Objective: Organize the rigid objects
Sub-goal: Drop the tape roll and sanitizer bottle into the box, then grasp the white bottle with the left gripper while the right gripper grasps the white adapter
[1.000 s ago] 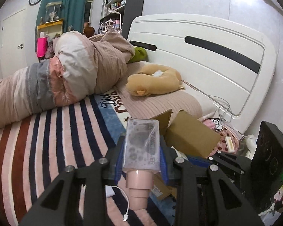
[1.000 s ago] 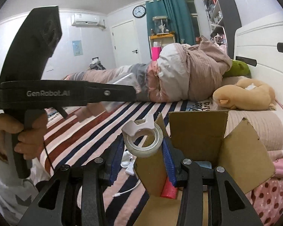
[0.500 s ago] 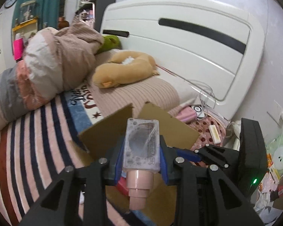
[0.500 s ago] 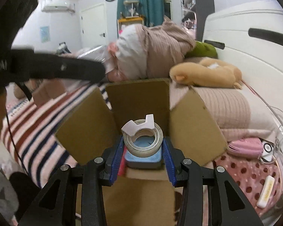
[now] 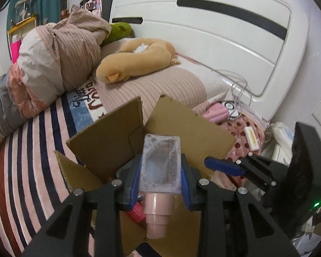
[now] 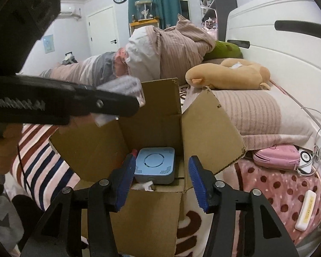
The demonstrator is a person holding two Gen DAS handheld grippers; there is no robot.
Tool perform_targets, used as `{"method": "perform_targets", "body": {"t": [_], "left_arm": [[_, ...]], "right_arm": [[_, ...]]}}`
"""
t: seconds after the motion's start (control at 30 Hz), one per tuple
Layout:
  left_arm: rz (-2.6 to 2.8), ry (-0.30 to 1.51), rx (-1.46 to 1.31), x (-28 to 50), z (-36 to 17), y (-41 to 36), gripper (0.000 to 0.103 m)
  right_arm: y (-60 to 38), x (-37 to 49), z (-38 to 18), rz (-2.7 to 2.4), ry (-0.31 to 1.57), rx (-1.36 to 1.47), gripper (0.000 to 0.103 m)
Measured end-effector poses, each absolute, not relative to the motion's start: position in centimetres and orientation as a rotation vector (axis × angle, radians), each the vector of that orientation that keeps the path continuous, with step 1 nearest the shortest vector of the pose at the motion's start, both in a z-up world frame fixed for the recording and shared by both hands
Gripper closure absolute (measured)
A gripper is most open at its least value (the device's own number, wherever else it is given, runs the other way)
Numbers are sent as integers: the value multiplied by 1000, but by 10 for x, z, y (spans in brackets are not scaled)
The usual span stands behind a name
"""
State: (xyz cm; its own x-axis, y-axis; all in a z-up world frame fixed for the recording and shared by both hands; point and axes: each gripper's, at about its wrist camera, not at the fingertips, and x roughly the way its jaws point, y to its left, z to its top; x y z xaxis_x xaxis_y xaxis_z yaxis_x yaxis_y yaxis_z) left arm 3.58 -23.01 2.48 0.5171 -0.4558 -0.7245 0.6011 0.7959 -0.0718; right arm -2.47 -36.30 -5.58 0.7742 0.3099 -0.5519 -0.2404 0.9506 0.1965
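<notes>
left jaws clamp the clear bottle (image 5: 159, 163) above the cardboard box (image 5: 109, 141); right jaws (image 6: 161, 176) gape wide, holding nothing. inside the box, at 12 o'clock from the right jaws, lies a blue device (image 6: 155, 167), so packing looks partly done, the bottle not yet dropped in

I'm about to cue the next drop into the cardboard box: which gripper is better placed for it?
Left. The left gripper is shut on the clear bottle and sits right over the open cardboard box. The right gripper is open with nothing between its fingers.
</notes>
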Motion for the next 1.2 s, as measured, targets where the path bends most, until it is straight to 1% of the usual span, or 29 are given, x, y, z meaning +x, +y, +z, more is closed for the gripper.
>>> {"method": "perform_targets", "body": {"t": [0.27, 0.37, 0.43, 0.5, 0.6, 0.77, 1.0, 1.1, 1.2], "left_arm": [[-615, 838, 215, 38, 12, -225, 74], [-608, 832, 214, 34, 13, -221, 74], [-607, 824, 200, 32, 16, -215, 73], [-603, 804, 181, 29, 21, -207, 65], [-583, 764, 157, 22, 31, -190, 56], [-535, 701, 113, 11, 46, -148, 44], [-412, 651, 47, 2, 46, -64, 38], [-357, 655, 22, 4, 33, -28, 37], [-319, 678, 4, 9, 12, 2, 37]], "right_arm": [[-360, -25, -58, 307, 625, 117, 55], [-359, -25, -59, 314, 629, 118, 50], [-357, -26, -60, 307, 631, 111, 50], [-355, -27, -60, 299, 637, 106, 50], [-351, -30, -57, 294, 640, 91, 50], [-338, -39, -42, 316, 602, 76, 50], [-280, -54, -11, 431, 513, 17, 50], [-245, -53, -8, 498, 509, -19, 50], [-206, -46, -16, 577, 545, -57, 50]]}}
